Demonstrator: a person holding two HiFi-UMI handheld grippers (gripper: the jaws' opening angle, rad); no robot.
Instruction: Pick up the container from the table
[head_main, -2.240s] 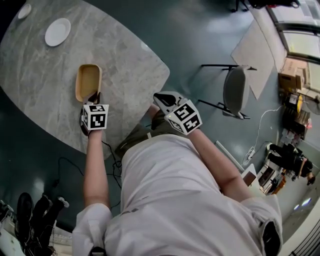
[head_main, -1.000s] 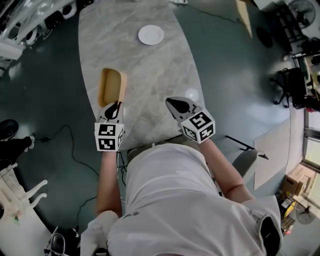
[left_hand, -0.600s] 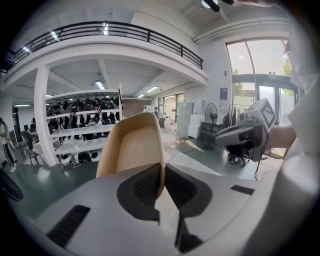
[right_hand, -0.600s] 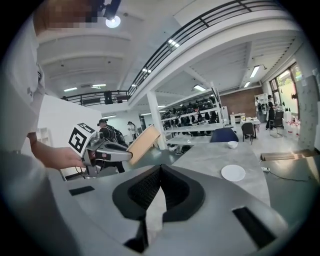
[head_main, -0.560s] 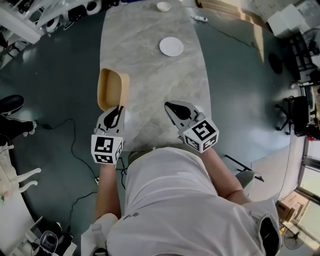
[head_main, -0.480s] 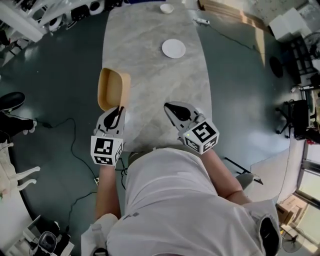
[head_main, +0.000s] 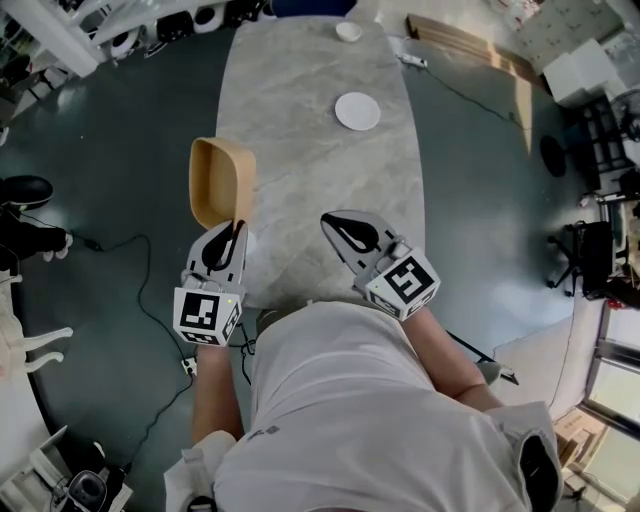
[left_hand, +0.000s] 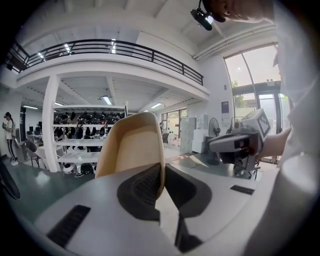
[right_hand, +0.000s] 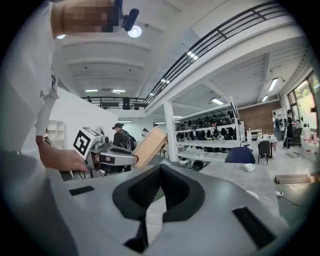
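A tan, oval, empty container (head_main: 218, 180) hangs in the air past the left edge of the grey marble table (head_main: 320, 160), tilted on its side. My left gripper (head_main: 238, 226) has it by the near rim. In the left gripper view the container's wall (left_hand: 132, 147) stands between the pads, and the jaws of my left gripper (left_hand: 161, 172) are closing on it. My right gripper (head_main: 328, 218) hovers over the table's near end, shut with nothing in it; its pads meet at the tips in the right gripper view (right_hand: 161, 170). There the container (right_hand: 150, 145) shows at the left.
A white plate (head_main: 357, 110) and a small white bowl (head_main: 348, 31) lie further up the table. Cables trail on the dark floor at the left. Shelving racks and people stand in the hall beyond.
The container has left the table and risen in my left gripper, which now holds it out past the table's left edge. Both grippers have come up, the right one still shut.
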